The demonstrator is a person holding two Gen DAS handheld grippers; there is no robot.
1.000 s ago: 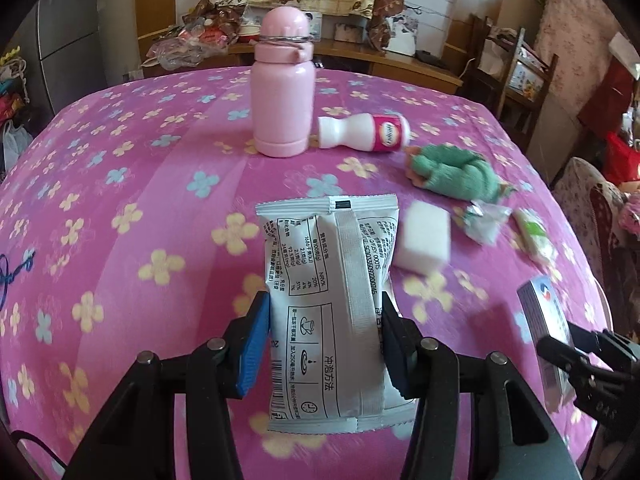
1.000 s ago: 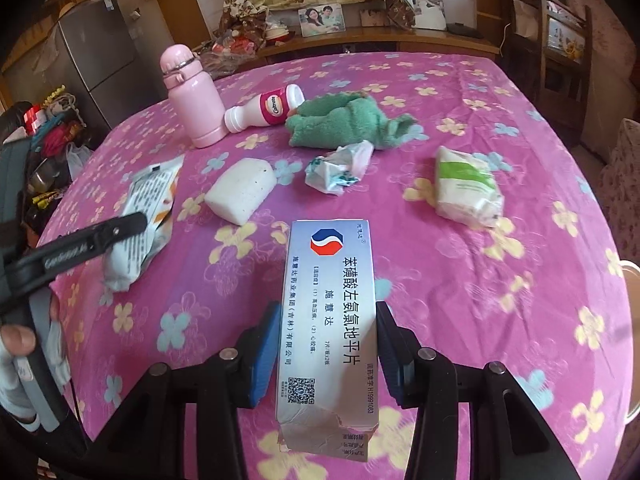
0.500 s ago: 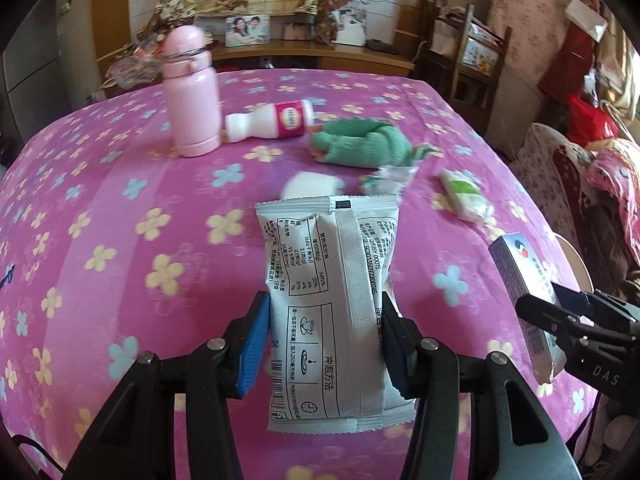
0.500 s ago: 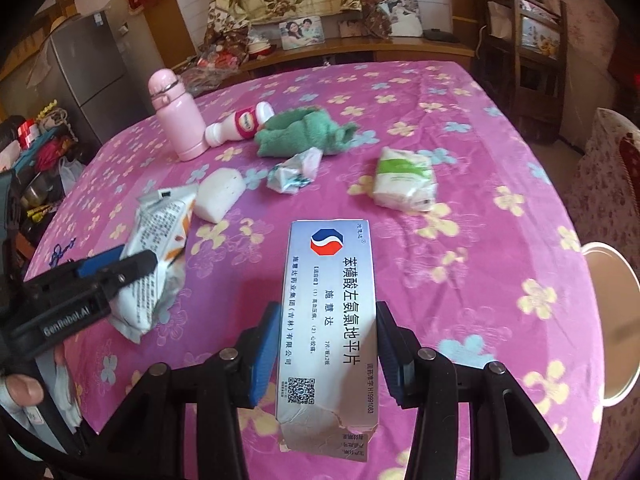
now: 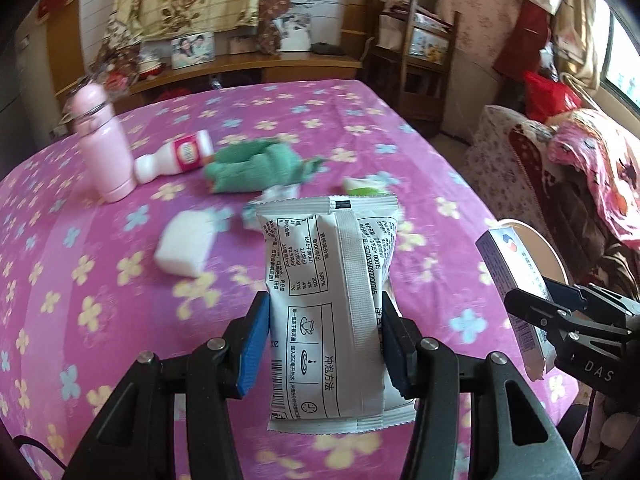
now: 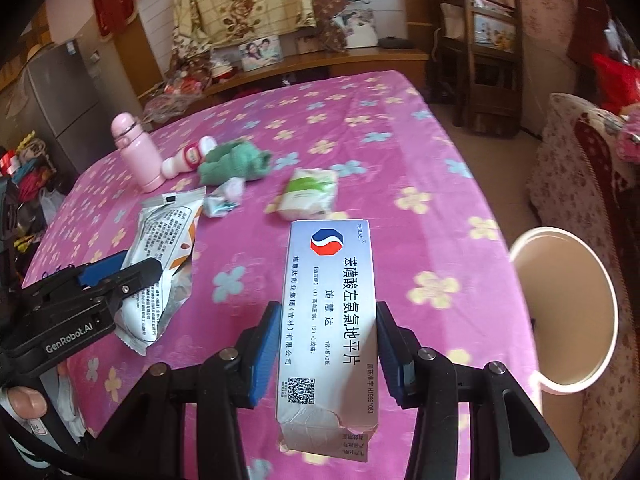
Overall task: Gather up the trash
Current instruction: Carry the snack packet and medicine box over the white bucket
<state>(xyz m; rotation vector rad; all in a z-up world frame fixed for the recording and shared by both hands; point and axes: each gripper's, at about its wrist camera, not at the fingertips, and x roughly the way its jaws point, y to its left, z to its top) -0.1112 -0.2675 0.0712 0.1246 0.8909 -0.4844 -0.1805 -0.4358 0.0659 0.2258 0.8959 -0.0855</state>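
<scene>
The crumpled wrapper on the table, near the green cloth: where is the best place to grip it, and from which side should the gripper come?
Grip the crumpled wrapper across its bunched middle, coming from above. It lies low and loose on the tablecloth, apart from the green cloth, so a side approach would likely just push it along.

You get soft daylight from the window [image 5: 624, 56] far right, bright there and dimmer toward the left wall. Motion blur smears the pink bottle [image 5: 106, 148], green cloth [image 5: 256, 166] and flowers on the table [image 5: 100, 280], while the packet [image 5: 332, 312] in your left tool stays sharp. Fisheye bending curves the edges; the corners go black.
</scene>
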